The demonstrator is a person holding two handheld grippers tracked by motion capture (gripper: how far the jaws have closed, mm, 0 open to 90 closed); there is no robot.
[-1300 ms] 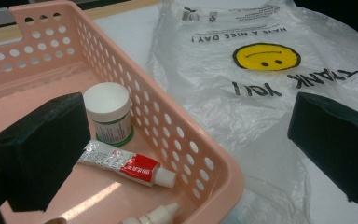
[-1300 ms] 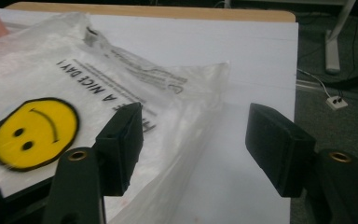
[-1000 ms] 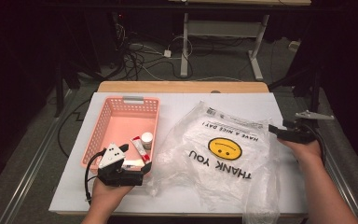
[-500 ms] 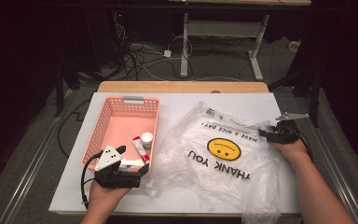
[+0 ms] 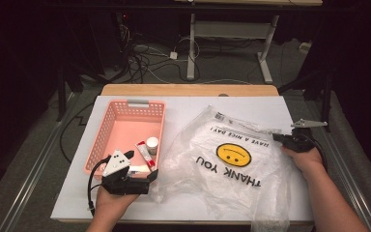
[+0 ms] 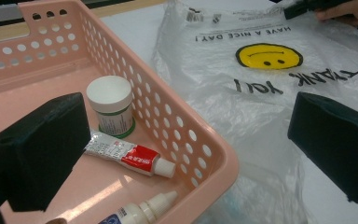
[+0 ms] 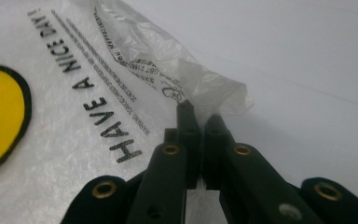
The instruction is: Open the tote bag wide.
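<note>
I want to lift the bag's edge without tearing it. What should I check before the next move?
1. Right gripper shut on the plastic bag: ok; its jaws have just been closing and now pinch the bag's edge.
2. Grip is on one layer only, so the bag opens: cannot tell.
3. Left gripper free to help: ok; its jaws stand open with nothing gripped, straddling the basket wall.
4. Items waiting in the basket: ok; jar, tube and dropper bottle lie inside.
5. Bag lies free of the basket: cannot tell; it crumples against the basket's side.
</note>
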